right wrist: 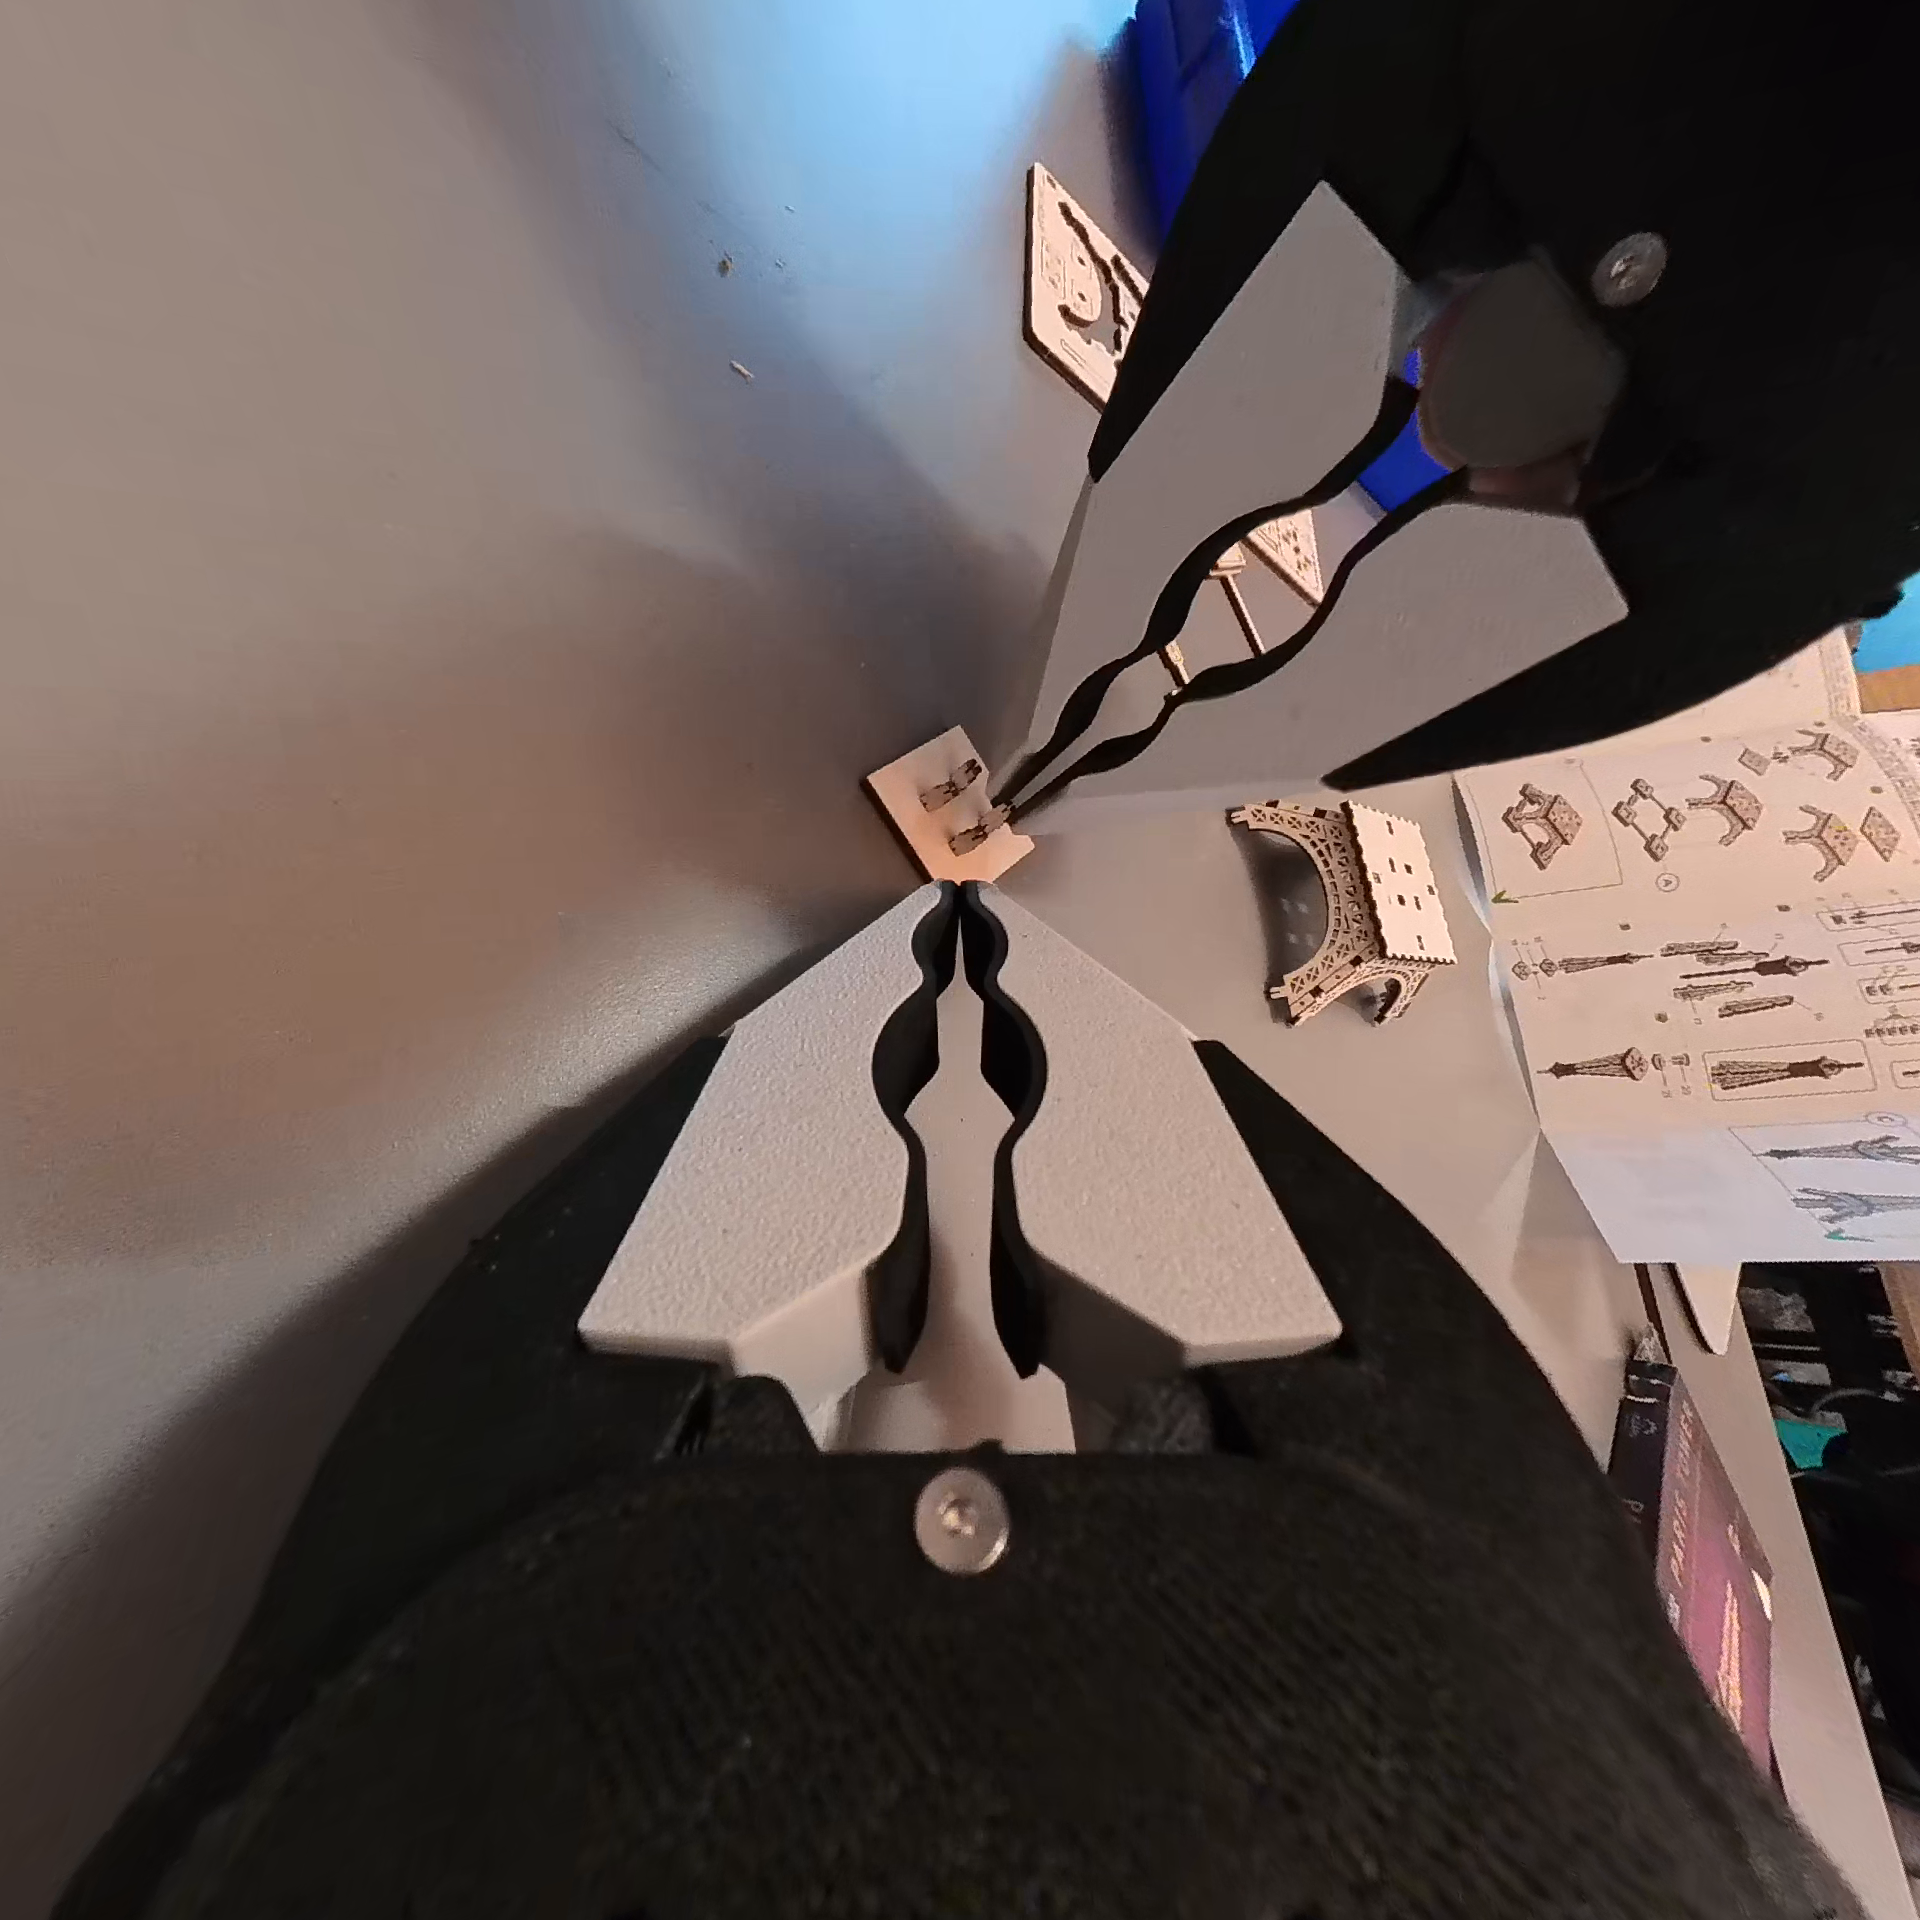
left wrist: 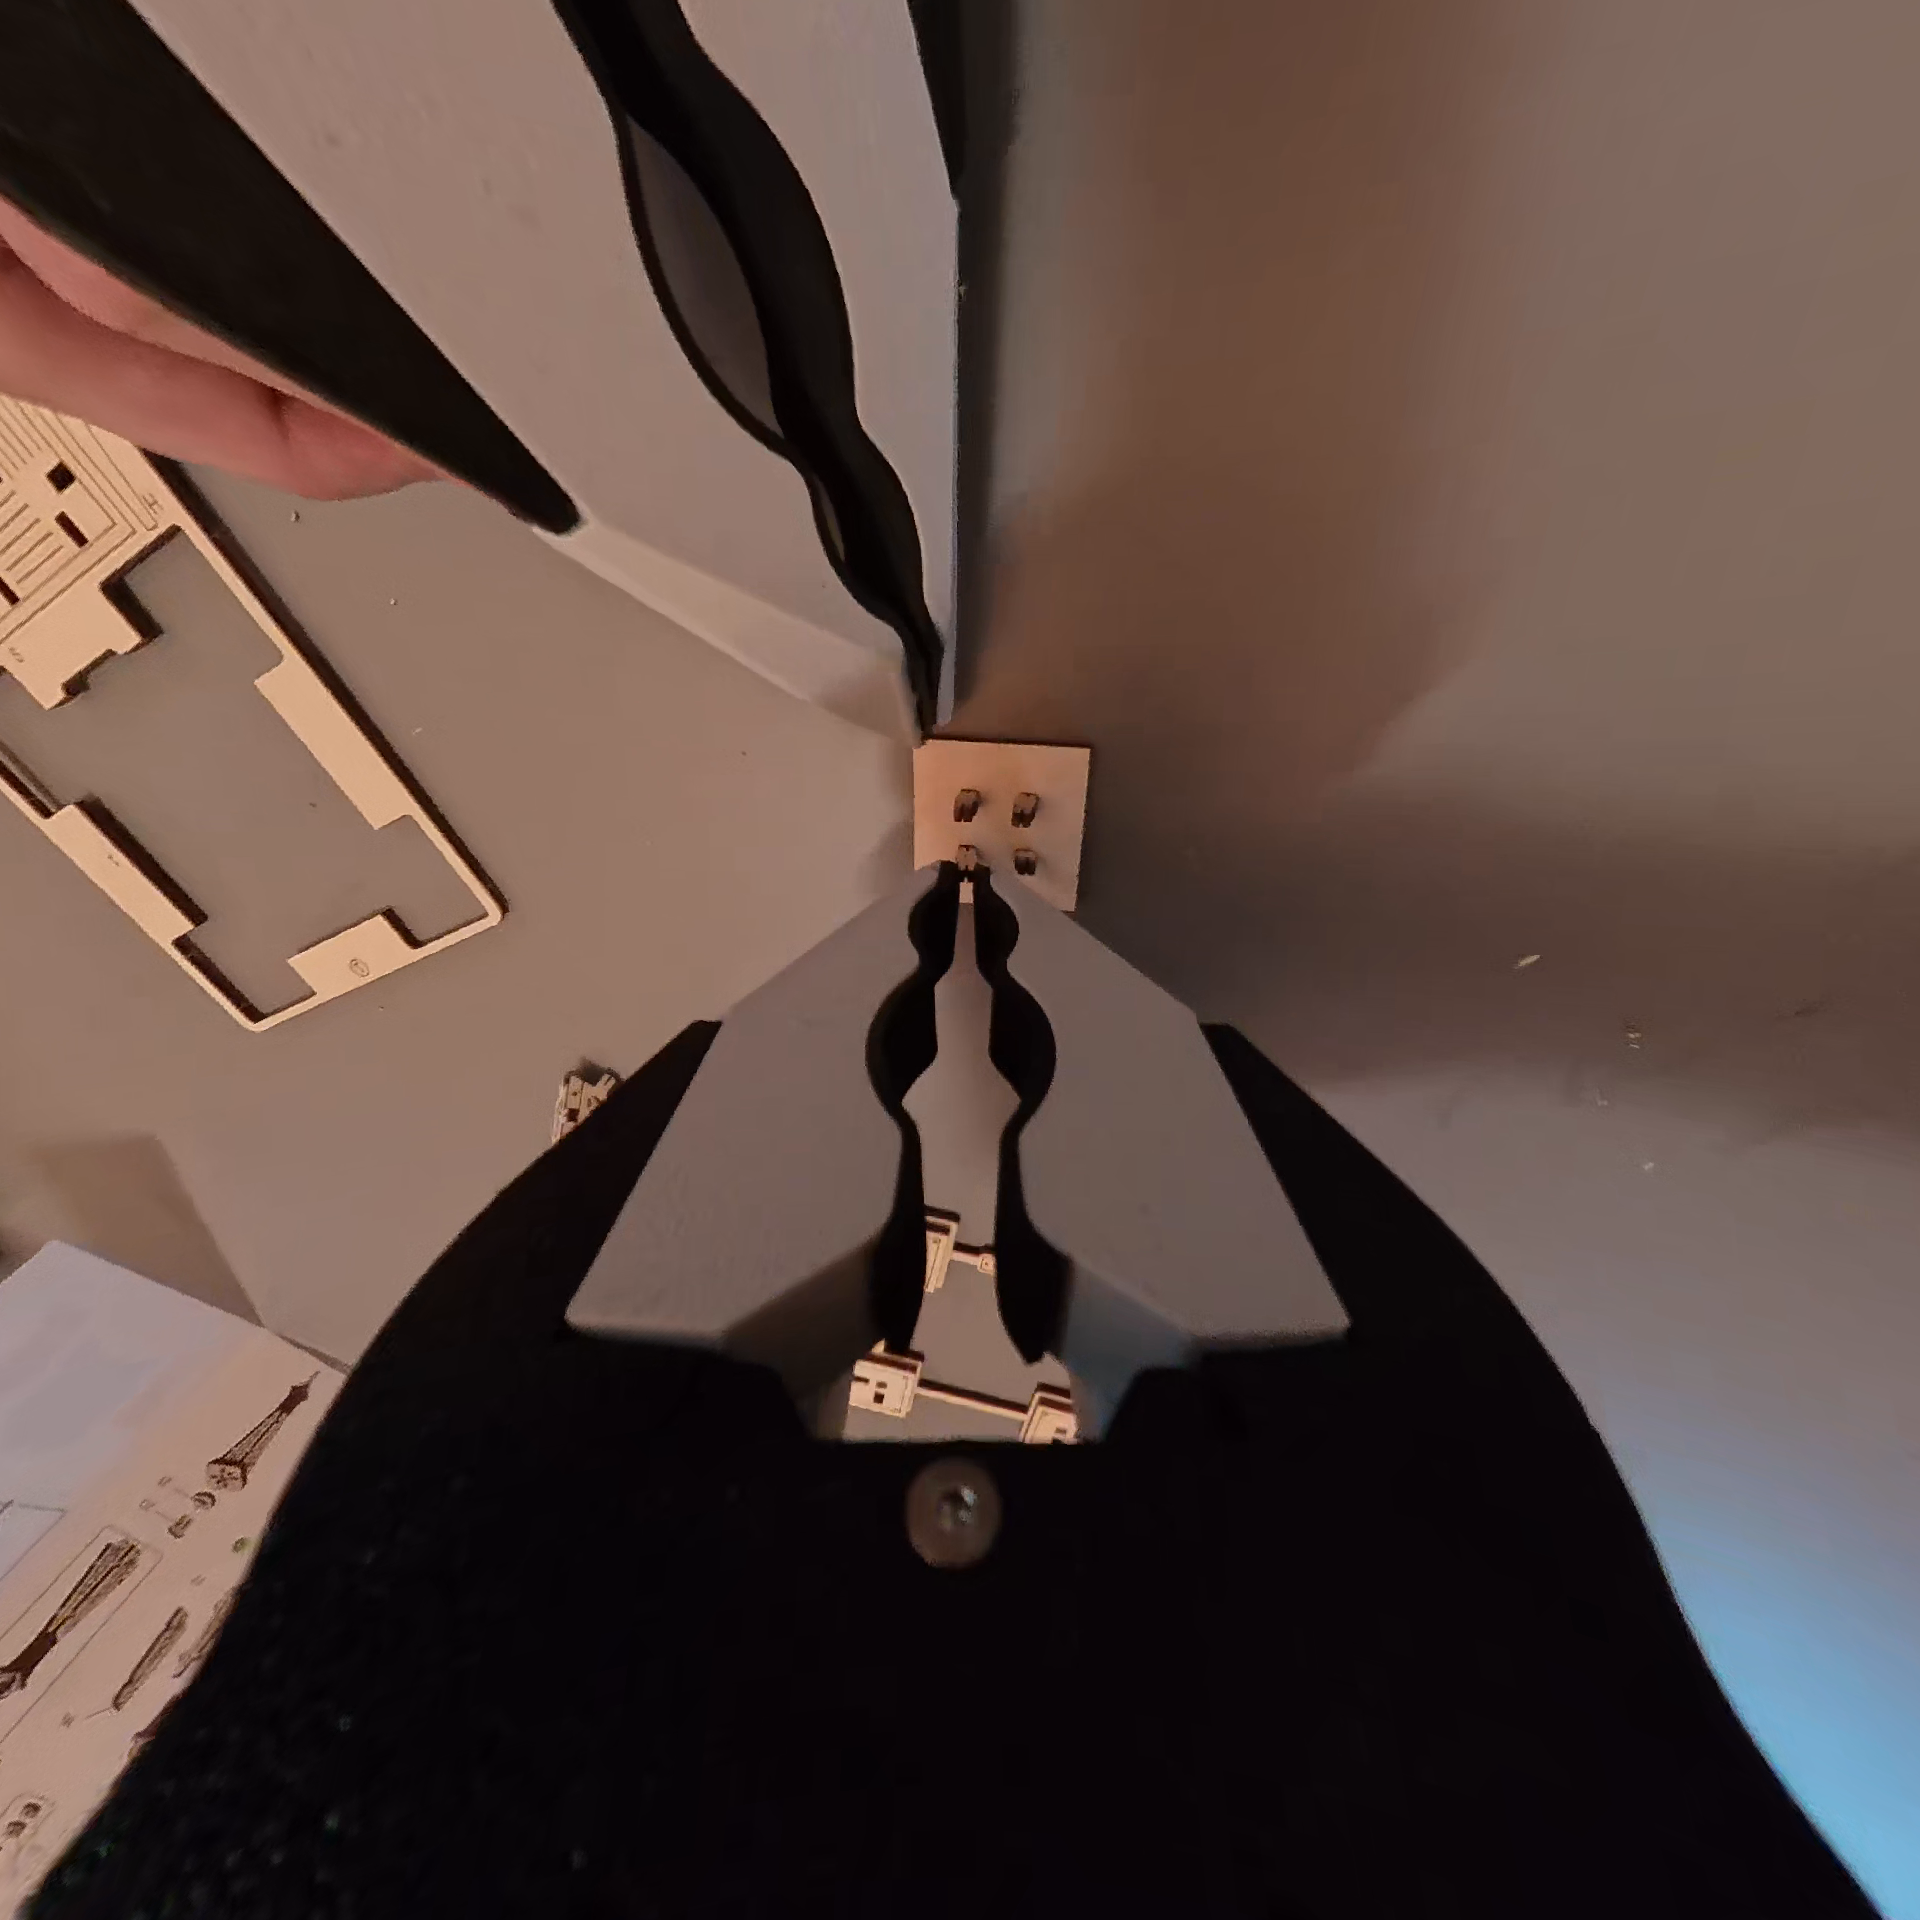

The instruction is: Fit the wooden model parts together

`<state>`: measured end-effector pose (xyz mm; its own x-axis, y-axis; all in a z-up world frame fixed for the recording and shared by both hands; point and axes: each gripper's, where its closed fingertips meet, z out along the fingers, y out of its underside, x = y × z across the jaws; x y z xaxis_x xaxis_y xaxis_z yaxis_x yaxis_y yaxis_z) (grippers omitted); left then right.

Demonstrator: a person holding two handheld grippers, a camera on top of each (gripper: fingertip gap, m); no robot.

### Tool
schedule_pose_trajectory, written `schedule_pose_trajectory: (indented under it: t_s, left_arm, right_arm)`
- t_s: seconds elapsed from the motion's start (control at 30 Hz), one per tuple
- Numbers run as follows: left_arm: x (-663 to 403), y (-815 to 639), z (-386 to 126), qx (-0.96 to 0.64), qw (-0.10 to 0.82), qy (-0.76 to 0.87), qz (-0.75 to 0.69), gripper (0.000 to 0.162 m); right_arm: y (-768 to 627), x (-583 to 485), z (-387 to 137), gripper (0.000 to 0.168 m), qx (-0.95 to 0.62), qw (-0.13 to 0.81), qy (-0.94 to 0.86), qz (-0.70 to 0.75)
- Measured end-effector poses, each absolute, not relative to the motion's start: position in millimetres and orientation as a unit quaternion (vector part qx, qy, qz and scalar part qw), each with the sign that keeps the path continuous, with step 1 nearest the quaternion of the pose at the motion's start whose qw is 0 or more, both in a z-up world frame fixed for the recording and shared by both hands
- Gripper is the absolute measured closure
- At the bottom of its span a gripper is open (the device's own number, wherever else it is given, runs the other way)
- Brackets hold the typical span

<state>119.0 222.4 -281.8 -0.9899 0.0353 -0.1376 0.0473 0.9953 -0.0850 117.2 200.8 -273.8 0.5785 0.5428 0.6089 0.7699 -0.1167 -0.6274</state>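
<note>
Dim warm indoor light, cool blue glow at 5 o'clock in the left wrist view and 12 o'clock in the right, soft broad shadows across the grey table (left wrist: 1455, 520), strong fisheye stretching toward edges, near gripper bodies slightly soft

Grey table (right wrist: 416, 727) under mixed warm and blue light, unfolded instruction sheet (right wrist: 1714, 987) with line drawings (its corner overhanging the table edge), dark purple box (right wrist: 1704, 1579) lying near that edge, blue object (right wrist: 1184, 94) at the far side, partly hidden
</note>
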Motion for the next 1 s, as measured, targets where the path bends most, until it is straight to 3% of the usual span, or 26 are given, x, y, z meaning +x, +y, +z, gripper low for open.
schedule_pose_trajectory:
  t_s: [1.0]
  left_arm:
    - [117.7,225.9,-283.9,0.000,-0.020,1.000,0.003,0.162]
  right_arm:
    - [199.8,116.4,-272.7,0.168,-0.726,0.500,-0.452,-0.134]
